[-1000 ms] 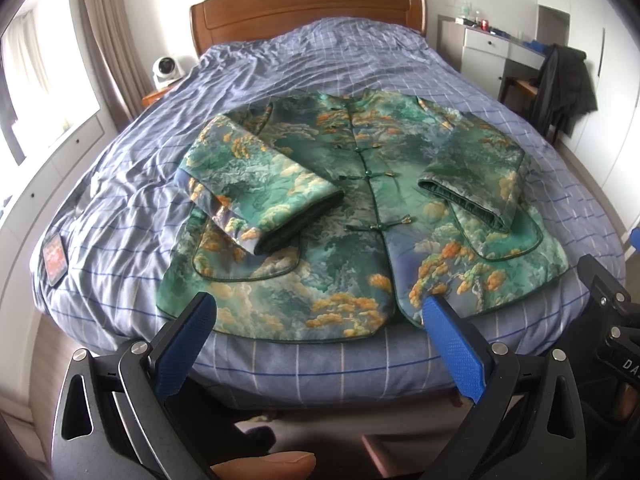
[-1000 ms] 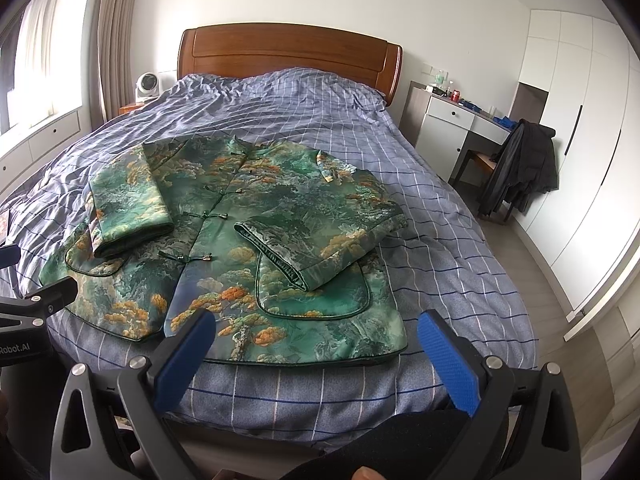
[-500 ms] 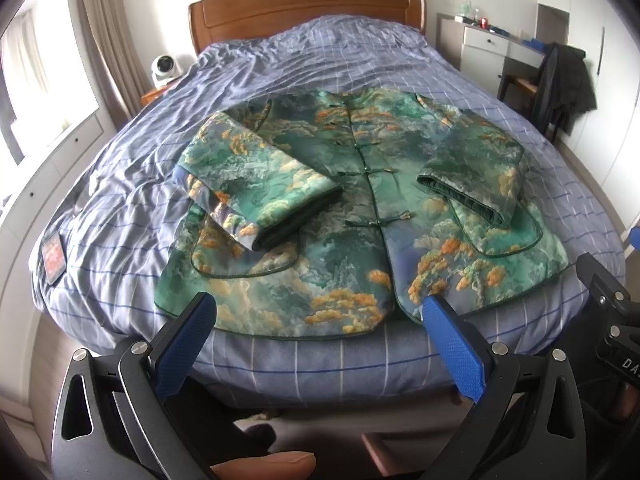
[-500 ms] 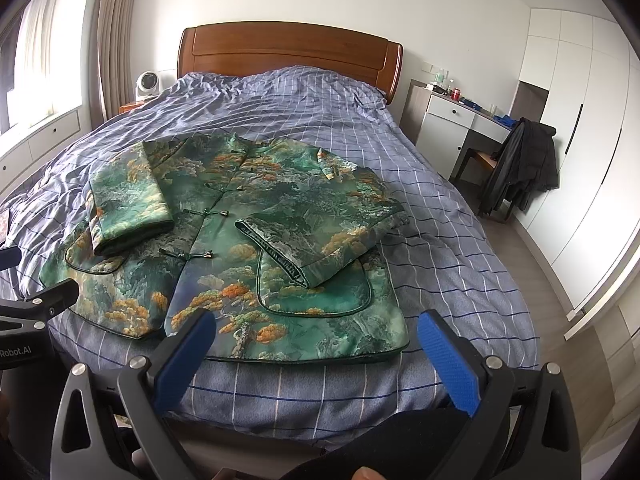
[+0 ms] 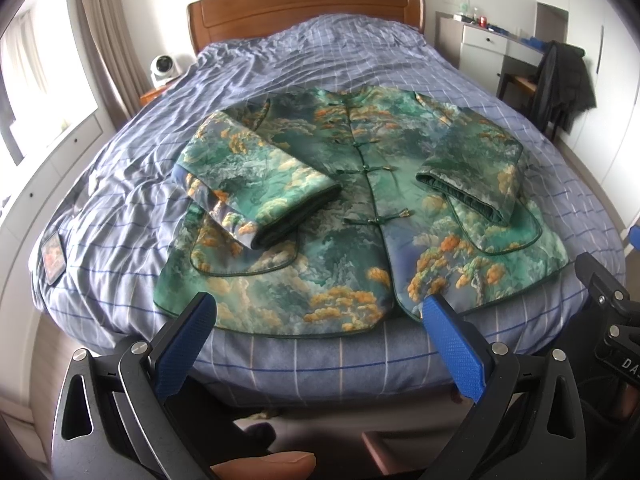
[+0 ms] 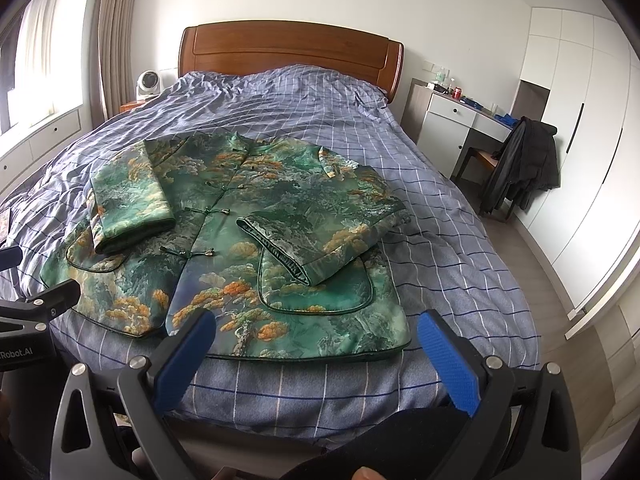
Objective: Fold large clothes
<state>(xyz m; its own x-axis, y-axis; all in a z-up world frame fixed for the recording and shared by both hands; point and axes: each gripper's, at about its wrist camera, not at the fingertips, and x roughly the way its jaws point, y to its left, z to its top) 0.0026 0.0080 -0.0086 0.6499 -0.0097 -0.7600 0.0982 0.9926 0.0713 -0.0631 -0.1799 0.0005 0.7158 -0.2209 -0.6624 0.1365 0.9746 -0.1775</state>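
Note:
A green brocade jacket point(image 5: 352, 208) with orange and teal patterns lies front-up on the bed, buttoned down the middle. Both sleeves are folded in across its front: the left sleeve point(image 5: 256, 184) and the right sleeve point(image 5: 476, 172). In the right wrist view the same jacket point(image 6: 248, 240) spreads near the bed's foot, hem toward me. My left gripper point(image 5: 318, 312) is open just short of the hem, nothing between its blue pads. My right gripper point(image 6: 316, 332) is also open, hovering by the hem's right half, empty.
The bed point(image 5: 120, 184) has a blue checked cover and a wooden headboard point(image 6: 288, 48). A small flat object point(image 5: 52, 256) lies on the left edge. A white fan point(image 6: 148, 82) sits on the nightstand. A desk point(image 6: 460, 120) and chair with a dark coat point(image 6: 524, 164) stand on the right.
Both grippers have drifted slightly forward toward the jacket's hem; the jacket sits a little higher in the views. Nothing was grasped and the jaws stayed open.

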